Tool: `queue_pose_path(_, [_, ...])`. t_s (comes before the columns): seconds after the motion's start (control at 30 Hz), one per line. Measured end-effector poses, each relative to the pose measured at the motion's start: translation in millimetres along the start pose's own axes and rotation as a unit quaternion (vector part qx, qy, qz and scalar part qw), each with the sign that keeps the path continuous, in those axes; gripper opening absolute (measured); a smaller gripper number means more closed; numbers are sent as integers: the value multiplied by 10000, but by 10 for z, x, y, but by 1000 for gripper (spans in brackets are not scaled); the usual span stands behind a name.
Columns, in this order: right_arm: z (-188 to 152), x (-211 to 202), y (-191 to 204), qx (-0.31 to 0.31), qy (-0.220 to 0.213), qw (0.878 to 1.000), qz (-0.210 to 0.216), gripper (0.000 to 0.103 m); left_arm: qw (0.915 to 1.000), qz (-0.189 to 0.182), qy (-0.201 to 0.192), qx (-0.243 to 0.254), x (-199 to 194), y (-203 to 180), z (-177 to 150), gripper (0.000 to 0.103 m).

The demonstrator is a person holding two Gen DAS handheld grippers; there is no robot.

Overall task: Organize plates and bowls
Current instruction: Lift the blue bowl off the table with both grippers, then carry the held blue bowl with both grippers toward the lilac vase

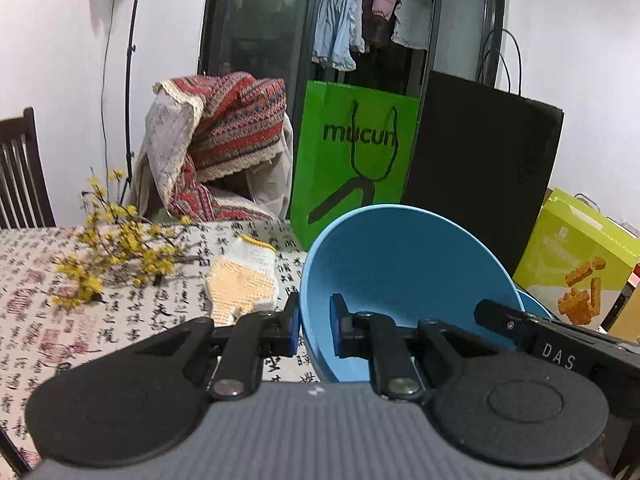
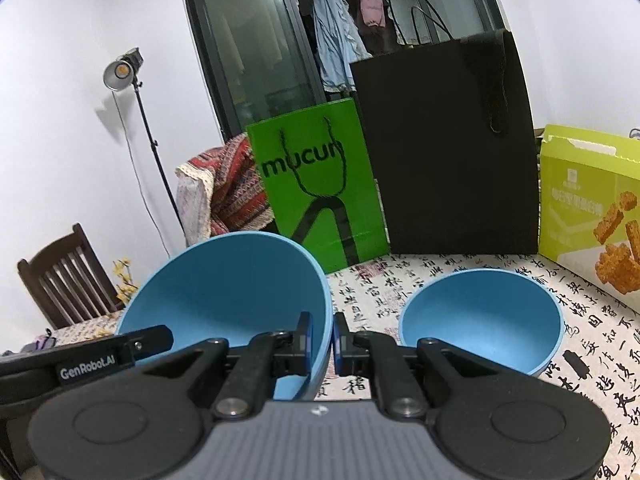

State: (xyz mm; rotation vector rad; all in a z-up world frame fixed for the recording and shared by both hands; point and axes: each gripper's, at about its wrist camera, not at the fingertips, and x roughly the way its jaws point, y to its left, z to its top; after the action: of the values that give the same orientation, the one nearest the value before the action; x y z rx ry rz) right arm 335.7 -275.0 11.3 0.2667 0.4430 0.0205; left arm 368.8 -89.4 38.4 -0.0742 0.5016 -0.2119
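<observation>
Through the left wrist view, my left gripper (image 1: 315, 326) clamps its jaws on the near rim of a tilted blue bowl (image 1: 404, 276), raised above the tabletop (image 1: 132, 320) beside a knitted glove (image 1: 242, 280). Through the right wrist view, my right gripper (image 2: 321, 342) pinches that bowl's opposite rim, while a smaller blue bowl (image 2: 482, 316) rests on the tabletop just right of it.

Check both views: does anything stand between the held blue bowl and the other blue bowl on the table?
Nothing visible does. Only bare tablecloth lies between the held bowl and the other bowl; the green bag and black bag stand behind, out of the path.
</observation>
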Motion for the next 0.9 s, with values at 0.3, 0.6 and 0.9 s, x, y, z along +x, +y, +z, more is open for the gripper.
queue_pose_path(0.3, [15,-272,71,54,-123,9997,206,10,9999,122,-87,35,-292,-5,-16,15])
queue_pose_path(0.6, [-19,-489,138,38,-142,9994,298,10,9997,215,-110,-8,-553,24,-99,15])
queue_pose_path(0.9, [-102,-674,186,20,-125,9993,358,10,9995,278,-137,-55,-800,42,-181,15])
